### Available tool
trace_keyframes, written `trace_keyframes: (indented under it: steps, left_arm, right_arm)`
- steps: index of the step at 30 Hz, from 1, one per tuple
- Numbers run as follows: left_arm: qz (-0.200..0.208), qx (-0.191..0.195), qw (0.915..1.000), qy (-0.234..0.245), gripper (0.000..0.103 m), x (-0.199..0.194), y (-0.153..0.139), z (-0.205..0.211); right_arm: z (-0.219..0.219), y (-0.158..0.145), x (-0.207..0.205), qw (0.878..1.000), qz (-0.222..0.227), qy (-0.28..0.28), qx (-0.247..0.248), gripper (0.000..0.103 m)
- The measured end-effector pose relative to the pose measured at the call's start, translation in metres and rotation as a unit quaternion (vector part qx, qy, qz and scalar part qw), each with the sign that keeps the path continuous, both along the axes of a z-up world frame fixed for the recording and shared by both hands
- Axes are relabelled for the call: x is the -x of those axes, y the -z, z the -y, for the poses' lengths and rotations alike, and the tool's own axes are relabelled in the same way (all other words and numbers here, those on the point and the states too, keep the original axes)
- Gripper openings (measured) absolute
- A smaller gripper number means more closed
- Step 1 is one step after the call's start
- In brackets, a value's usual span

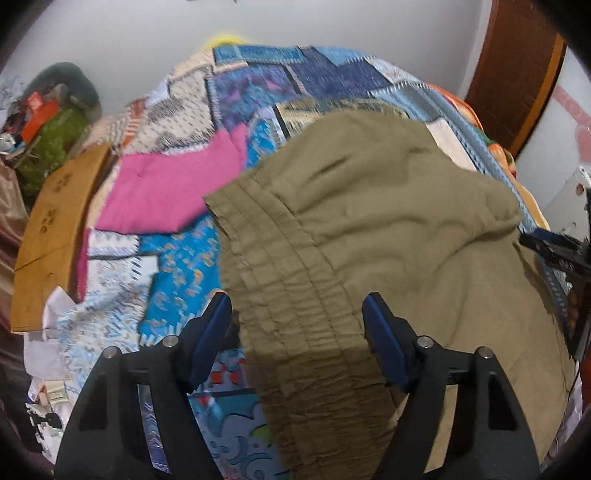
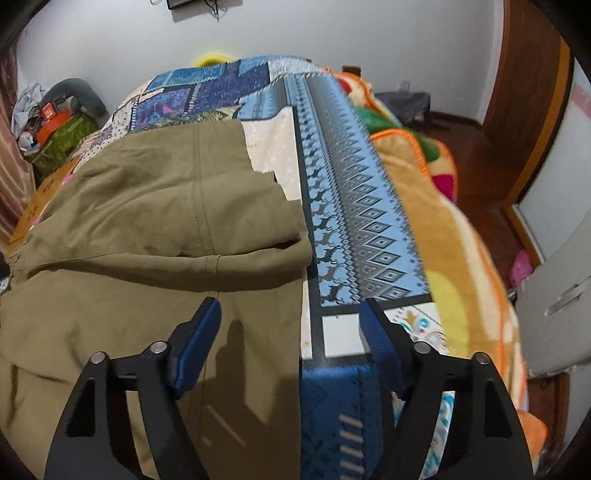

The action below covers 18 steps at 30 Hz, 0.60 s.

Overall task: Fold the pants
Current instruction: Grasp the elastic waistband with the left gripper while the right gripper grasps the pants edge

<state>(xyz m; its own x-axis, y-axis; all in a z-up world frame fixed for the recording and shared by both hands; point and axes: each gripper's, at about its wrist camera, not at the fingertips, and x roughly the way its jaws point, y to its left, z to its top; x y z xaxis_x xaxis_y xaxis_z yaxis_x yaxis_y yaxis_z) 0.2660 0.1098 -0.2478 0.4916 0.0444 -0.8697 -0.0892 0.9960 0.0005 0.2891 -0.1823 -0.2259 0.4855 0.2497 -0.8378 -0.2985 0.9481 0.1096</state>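
Olive-khaki pants [image 1: 388,229] lie spread on a patchwork bedcover [image 1: 236,96], partly folded, one layer doubled over another.

Your left gripper [image 1: 297,306] points steeply down at the elastic waistband [image 1: 295,288]. That gathered band runs from far left toward the near edge of the left wrist view and passes between the two blue pads [image 1: 212,332]. The jaws stand well apart. The pads do not press the cloth; nothing is held. The left pad sits just beside the band's left edge, over the blue-patterned cover; the right pad hangs over the khaki cloth.

Your right gripper [image 2: 290,314] also tilts steeply down, jaws wide, with no grip on anything. Its left pad [image 2: 195,347] is over the pants and throws a shadow on the cloth. Its right pad is over the bedcover, to the right of the pants' straight right edge. That edge runs between the two pads.

In the right wrist view a folded-over flap of the pants ends in a thick rolled edge [image 2: 258,254], far of the gripper. A seam [image 2: 201,177] runs near to far down the cloth.

Right of the pants: a blue diamond-pattern strip [image 2: 362,206], then an orange blanket [image 2: 461,258] at the bed's right side. Left of the pants: a pink patch [image 1: 173,188] of the cover. A wooden board [image 1: 55,236] is at the far left. A white wall [image 2: 295,29] is behind the bed.
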Motion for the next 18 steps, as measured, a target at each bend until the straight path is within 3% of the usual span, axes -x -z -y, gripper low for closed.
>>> trace_keyframes:
  steps: [1,2,4,7,8,10,12,18]
  left_arm:
    - [-0.004,0.004,1.0000,0.003,0.075,0.000,0.002,0.000]
    - [-0.010,0.015,0.9998,0.006,0.074,0.000,0.005,0.000]
    - [-0.017,0.033,0.9993,0.007,0.073,-0.001,0.010,-0.004]
    - [-0.016,0.061,0.9980,0.007,0.069,-0.002,0.012,-0.011]
    - [-0.013,0.062,0.9979,0.008,0.069,-0.001,0.013,-0.013]
    - [-0.009,0.055,0.9984,0.011,0.068,-0.001,0.015,-0.013]
    - [-0.005,0.044,0.9990,0.010,0.068,-0.002,0.016,-0.013]
    - [0.003,0.023,0.9996,-0.016,0.074,-0.003,0.018,-0.019]
  right_arm:
    - [-0.001,0.004,-0.004,1.000,-0.007,-0.002,-0.001,0.067]
    - [-0.001,0.007,-0.006,1.000,-0.011,-0.004,-0.001,0.055]
    - [-0.005,0.014,-0.012,1.000,-0.022,-0.012,0.000,0.042]
    - [-0.006,0.016,-0.013,1.000,-0.012,-0.026,0.004,0.038]
    - [-0.007,0.016,-0.013,0.999,-0.012,-0.031,0.000,0.028]
    - [-0.010,0.018,-0.011,0.999,-0.011,-0.041,-0.004,0.024]
    - [-0.012,0.020,-0.010,0.999,-0.010,-0.044,0.007,0.013]
    - [-0.008,0.020,-0.007,0.999,-0.014,-0.039,0.017,0.010]
